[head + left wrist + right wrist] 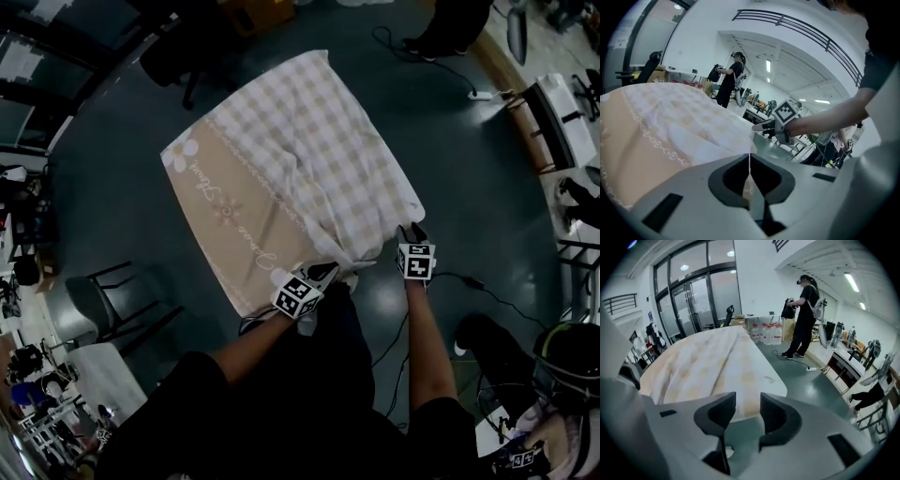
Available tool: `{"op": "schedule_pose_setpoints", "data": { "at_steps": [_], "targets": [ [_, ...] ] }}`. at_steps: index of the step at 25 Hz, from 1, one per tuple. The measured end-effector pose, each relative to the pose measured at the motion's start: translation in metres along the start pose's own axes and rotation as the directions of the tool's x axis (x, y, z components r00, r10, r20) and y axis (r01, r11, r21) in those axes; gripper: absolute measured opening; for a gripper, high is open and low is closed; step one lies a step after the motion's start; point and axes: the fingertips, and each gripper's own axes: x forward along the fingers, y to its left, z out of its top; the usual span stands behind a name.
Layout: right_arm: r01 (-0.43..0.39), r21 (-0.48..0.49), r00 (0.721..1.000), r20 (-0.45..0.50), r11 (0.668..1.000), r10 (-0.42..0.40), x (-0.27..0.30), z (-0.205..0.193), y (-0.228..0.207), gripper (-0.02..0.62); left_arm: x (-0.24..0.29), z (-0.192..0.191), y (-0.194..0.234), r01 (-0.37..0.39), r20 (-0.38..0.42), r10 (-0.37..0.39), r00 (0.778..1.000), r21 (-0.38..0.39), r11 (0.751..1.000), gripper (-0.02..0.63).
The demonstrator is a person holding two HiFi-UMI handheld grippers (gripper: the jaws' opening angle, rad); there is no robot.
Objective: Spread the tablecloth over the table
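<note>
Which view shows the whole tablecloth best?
The head view: the whole tablecloth appears from above, its checked half rumpled. The left gripper view shows only a stretch running from the left gripper's shut jaws; the right gripper view shows one end beyond the right gripper's open jaws.

**One camera overhead, two low at the near edge of the tablecloth (291, 159)**

The head view looks steeply down from well above and takes in the whole cloth, with the left tongs (330, 272) and right tongs (412, 231) at its near edge. The left gripper view sits close over that edge and faces sideways across to the right tongs (759, 127). The right gripper view looks from the near corner along the cloth's length. Both gripper views share a distant standing person (805, 317).
</note>
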Motion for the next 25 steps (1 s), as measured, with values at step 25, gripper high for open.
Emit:
{"op": "schedule_pose_setpoints", "data": {
  "at_steps": [25],
  "targets": [
    [0.178,-0.125,0.984,0.006,0.976,-0.179,0.017,0.024,-0.116,0.035,-0.032,-0.099,0.051,-0.105,-0.165,0.112,0.980,0.047,0.993,0.018]
  ]
}}
